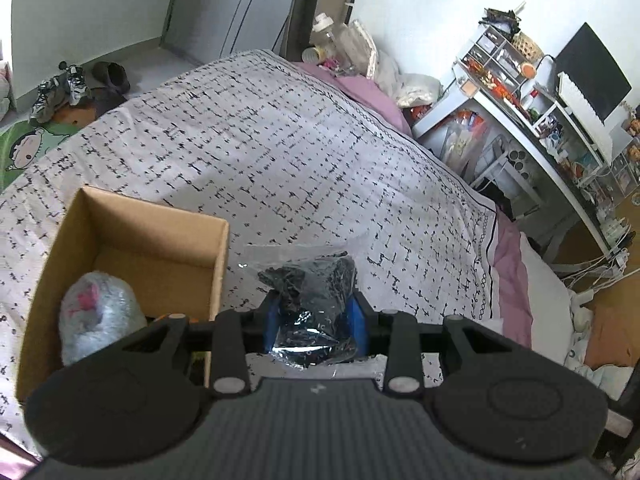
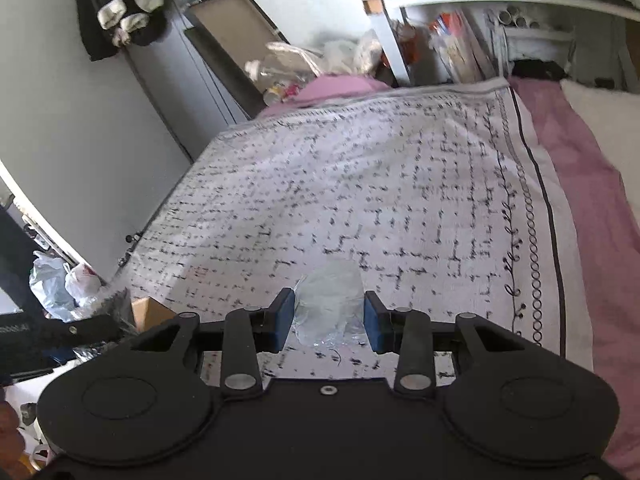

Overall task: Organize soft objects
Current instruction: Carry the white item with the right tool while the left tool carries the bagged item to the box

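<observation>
Jaws of the left gripper (image 1: 316, 320) clamp a bagged dark garment (image 1: 316, 284) right of the cardboard box (image 1: 160, 236); right gripper (image 2: 329, 320) pinches clear plastic (image 2: 330, 304).

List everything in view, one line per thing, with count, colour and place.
Cardboard box: one, brown, open, on the bed left of the left gripper.
Wrapped soft bundle: one, grey with pink, inside the box.
Bagged dark cloth: one, black in clear plastic, between the left fingers.
Clear plastic bag end: one, transparent, between the right fingers.
Bedspread: one, white with black marks, covering the bed.
Pink sheet: one, along the bed's edge.
Desk: one, white, cluttered, beside the bed.
Monitor: one, black, on the desk.
Shoes: some, grey and dark, on the floor.
Left gripper: black, blue pads, shut on the bagged cloth.
Right gripper: black, blue pads, around the bag end.
</observation>
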`<state>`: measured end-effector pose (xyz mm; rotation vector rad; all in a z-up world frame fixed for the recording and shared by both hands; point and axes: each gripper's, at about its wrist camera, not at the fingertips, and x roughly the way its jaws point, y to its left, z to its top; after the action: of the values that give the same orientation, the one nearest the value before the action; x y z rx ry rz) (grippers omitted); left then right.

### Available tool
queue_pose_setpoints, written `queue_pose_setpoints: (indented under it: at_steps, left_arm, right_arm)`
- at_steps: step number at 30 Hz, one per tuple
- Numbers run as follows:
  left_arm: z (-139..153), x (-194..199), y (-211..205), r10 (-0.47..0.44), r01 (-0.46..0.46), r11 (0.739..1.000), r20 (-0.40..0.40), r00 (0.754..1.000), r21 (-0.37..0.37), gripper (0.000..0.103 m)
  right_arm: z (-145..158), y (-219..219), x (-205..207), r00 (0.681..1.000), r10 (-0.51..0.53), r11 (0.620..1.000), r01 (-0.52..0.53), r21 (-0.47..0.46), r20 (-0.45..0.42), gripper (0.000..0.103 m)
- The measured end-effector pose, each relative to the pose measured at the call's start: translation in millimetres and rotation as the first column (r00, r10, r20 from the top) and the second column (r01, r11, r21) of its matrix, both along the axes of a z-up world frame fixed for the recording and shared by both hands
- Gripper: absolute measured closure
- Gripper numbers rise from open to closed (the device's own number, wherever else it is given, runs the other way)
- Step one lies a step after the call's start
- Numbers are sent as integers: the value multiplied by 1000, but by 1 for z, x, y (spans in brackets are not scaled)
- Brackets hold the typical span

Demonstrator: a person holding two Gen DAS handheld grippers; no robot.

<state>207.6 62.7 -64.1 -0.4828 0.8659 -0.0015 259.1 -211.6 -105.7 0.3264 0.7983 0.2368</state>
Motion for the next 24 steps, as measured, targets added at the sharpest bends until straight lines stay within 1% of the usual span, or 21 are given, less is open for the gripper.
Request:
queue_pose_setpoints:
  at_steps: [13,24]
  left_arm:
    - [8,-17,47,65,-65,998,21,998,-18,67]
    - [0,-14,87,107,-107,993,20,994,-40,67]
  right_arm:
    - [27,47,-13,997,65,998,-65,3,34,66]
    - [36,96,-9,992,123,992,-122,-20,35,66]
